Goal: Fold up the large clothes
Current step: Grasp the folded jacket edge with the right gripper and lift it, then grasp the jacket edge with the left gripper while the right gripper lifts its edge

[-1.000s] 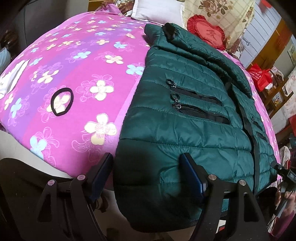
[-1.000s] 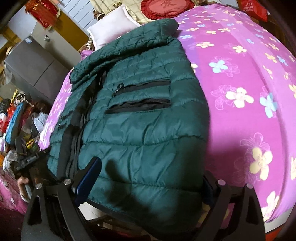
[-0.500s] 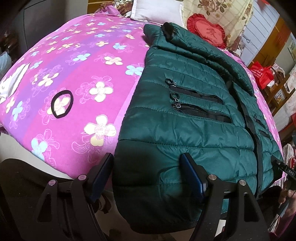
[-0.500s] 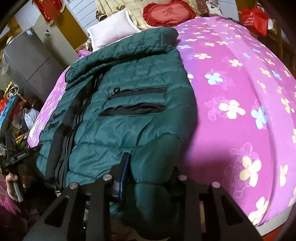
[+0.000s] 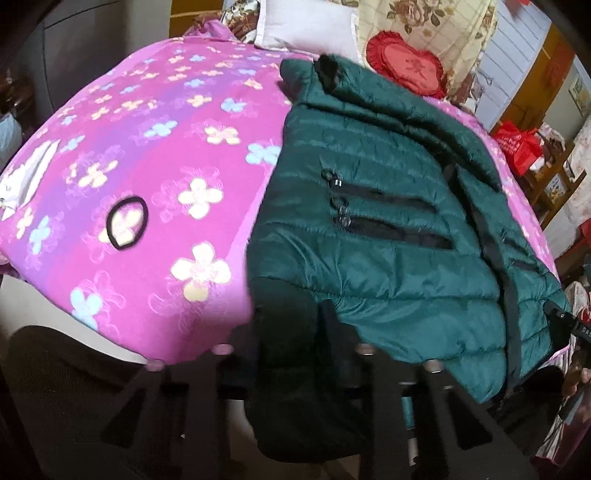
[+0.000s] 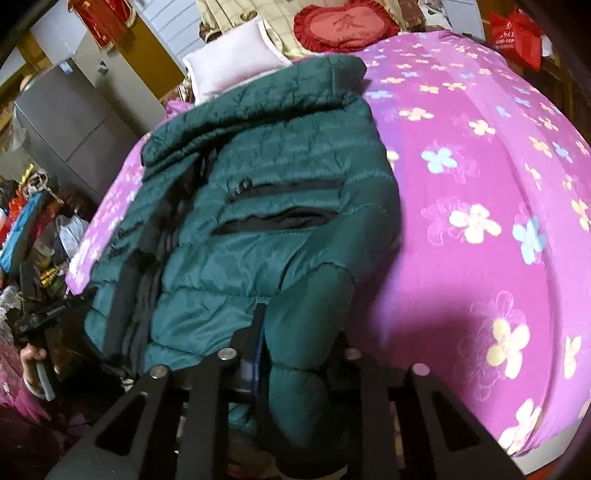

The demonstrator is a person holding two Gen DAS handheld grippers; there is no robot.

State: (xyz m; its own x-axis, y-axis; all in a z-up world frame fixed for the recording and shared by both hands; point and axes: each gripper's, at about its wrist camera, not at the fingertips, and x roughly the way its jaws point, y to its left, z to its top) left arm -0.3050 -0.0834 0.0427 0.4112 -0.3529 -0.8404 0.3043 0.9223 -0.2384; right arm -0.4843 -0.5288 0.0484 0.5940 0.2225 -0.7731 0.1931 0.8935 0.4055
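Both grippers have just clamped down since a second ago: the jaws stood wide around the jacket hem then, and now they've closed onto it. The left gripper (image 5: 288,332) is pinched on a fold of the dark green puffer jacket (image 5: 388,229) at its left hem corner, hanging over the near edge of the bed (image 5: 147,147). The right gripper (image 6: 303,339) squeezes a bunched roll of hem at the jacket's (image 6: 266,206) right corner.

Left to right on the pink flowered bedspread: a white paper near the left edge, a black hair tie (image 5: 127,223), then the jacket lying lengthwise, collar toward the pillow (image 5: 310,26) at the far edge. Its two black pocket zips (image 5: 380,218) face up. A red heart cushion (image 5: 406,68) carries a character I can't read. Red bag (image 6: 517,37) print is too blurry too.
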